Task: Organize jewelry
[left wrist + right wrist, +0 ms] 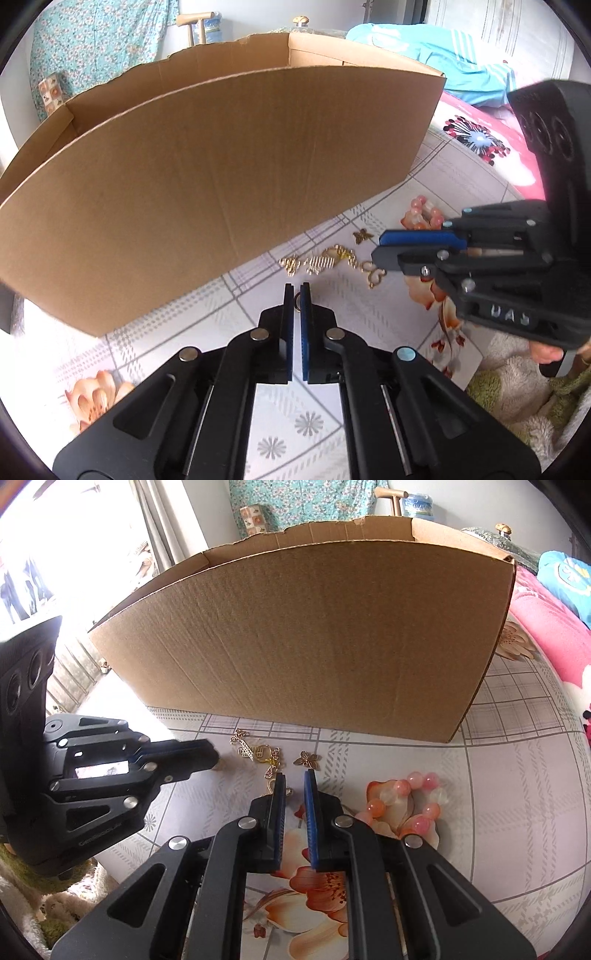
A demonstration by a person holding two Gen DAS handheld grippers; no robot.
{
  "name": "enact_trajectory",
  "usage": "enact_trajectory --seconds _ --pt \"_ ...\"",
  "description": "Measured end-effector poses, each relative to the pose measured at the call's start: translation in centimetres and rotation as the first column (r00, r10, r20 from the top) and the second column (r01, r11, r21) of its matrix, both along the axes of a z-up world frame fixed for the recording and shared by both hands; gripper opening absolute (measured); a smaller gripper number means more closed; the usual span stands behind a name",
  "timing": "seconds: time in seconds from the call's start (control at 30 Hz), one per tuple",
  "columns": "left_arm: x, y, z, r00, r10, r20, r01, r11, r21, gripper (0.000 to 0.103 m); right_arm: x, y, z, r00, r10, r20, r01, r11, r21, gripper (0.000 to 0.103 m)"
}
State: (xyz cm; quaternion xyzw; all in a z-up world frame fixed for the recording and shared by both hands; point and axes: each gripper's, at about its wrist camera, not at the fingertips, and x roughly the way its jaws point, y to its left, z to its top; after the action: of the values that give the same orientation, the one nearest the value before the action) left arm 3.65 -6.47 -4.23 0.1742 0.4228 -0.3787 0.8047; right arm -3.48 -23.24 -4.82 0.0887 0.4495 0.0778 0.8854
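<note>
**Gold charms** (317, 262): loose cluster on the cloth (517, 775), in the strip between the box's near wall and the two grippers, near the middle of that wall.

**Butterfly** (362, 235): gold, flat on the cloth just beside the cluster on the bracelet side, apart from both.

**Loop charm** (375, 277): gold, at the near end of the cluster, right under the right gripper's fingertips as the left wrist view shows it.

**Bracelet** (430, 781): ring of pink, orange and pale beads, lying on a printed flower, right of the butterfly and nearer than it.

**Ring** (297, 301): small, gold, seen in the slit between the left pads near their tips.

**Left gripper** (297, 291): jaws clenched, the ring between them; tips just short of the cluster.

**Right gripper** (295, 779): jaws a narrow slit apart, a bit of gold showing at the tips; whether it is pinched I cannot tell. It angles in from the bracelet side.

**Box** (314, 635): open-topped cardboard, top edge torn along the far wall. It stands across the far part of the cloth; its high near wall hides the inside.

**Open room**: only the narrow strip before the box. Bare cloth runs right of the bracelet to the pink blanket (546, 627) at that edge.
</note>
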Motion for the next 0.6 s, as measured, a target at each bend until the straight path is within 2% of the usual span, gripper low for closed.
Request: enact_trajectory --seconds 0.13,0.27,0.33,0.4,0.47,0.53,0.6 --pt "-0.8 1.3 0.2 1.000 0.005 0.000 -0.005 1.000 0.015 0.002 -0.1 0.1 0.0 1.000 -0.004 -0.001 0.004 1.000 -0.001 0.011" --pt "-1.1 2.7 0.3 1.000 0.021 -0.018 -0.021 1.000 -0.012 0.003 -0.2 -0.1 0.1 1.000 -0.001 -0.007 0.001 1.000 0.025 0.011" --pt "-1.2 3.2 0.6 0.999 0.027 -0.030 -0.028 0.999 -0.038 0.011 -0.3 -0.1 0.2 1.000 0.001 -0.004 -0.001 0.999 0.038 0.011" --pt "-1.4 3.5 0.9 0.999 0.027 -0.029 -0.028 0.998 -0.056 0.034 -0.4 -0.1 0.4 1.000 0.004 -0.003 -0.004 0.999 0.049 0.012" --pt "-1.9 3.4 1.2 1.000 0.014 -0.011 -0.014 0.998 -0.055 0.038 -0.5 -0.2 0.5 1.000 0.008 -0.002 -0.008 0.998 0.059 0.013" --pt "-2.3 2.9 1.1 1.000 -0.002 0.009 0.002 1.000 -0.031 0.038 -0.7 -0.2 0.5 1.000 0.008 -0.003 -0.008 0.998 0.058 0.019" --pt "-2.6 2.3 0.7 1.000 -0.007 0.028 0.007 1.000 0.007 0.038 -1.0 -0.1 0.5 1.000 0.010 -0.003 -0.010 0.998 0.057 0.020"
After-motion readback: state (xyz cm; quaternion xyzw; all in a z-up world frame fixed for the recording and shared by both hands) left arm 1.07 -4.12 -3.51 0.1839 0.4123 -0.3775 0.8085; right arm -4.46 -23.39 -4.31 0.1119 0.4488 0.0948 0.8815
